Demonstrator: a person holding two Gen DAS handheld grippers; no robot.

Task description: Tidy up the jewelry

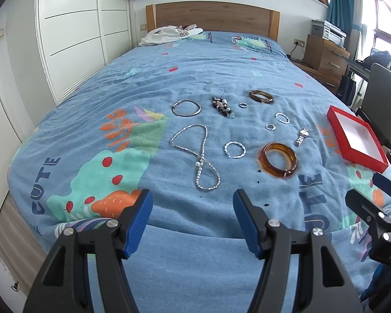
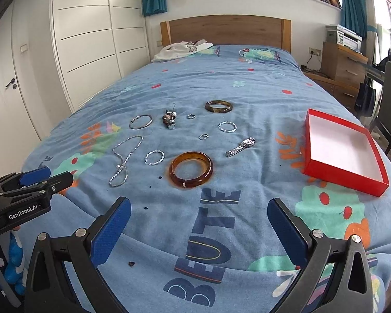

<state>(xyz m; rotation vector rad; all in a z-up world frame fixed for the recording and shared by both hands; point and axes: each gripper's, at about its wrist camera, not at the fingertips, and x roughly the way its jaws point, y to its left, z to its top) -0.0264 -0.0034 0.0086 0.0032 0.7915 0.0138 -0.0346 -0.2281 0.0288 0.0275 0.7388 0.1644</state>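
Jewelry lies spread on a blue bedspread [image 1: 195, 73]. An amber bangle [image 1: 278, 159] [image 2: 191, 169] lies nearest. A silver bead necklace [image 1: 199, 154] [image 2: 125, 159], a twisted silver bracelet [image 1: 234, 150] [image 2: 154, 157], a silver watch [image 1: 301, 136] [image 2: 241, 146], a dark bangle [image 1: 260, 96] [image 2: 218, 106], a thin metal bangle [image 1: 186, 108] [image 2: 140, 121], a bead charm [image 1: 221, 105] [image 2: 170, 119] and small rings lie around it. An empty red box [image 1: 357, 138] [image 2: 341, 151] sits at the right. My left gripper [image 1: 193, 208] and right gripper [image 2: 199, 215] are open and empty, above the near bed edge.
White wardrobes [image 1: 73, 26] line the left wall. A wooden headboard [image 2: 226, 30] and crumpled white cloth [image 2: 182, 49] are at the far end. A wooden dresser [image 2: 344, 65] and a chair [image 1: 383, 88] stand at the right of the bed.
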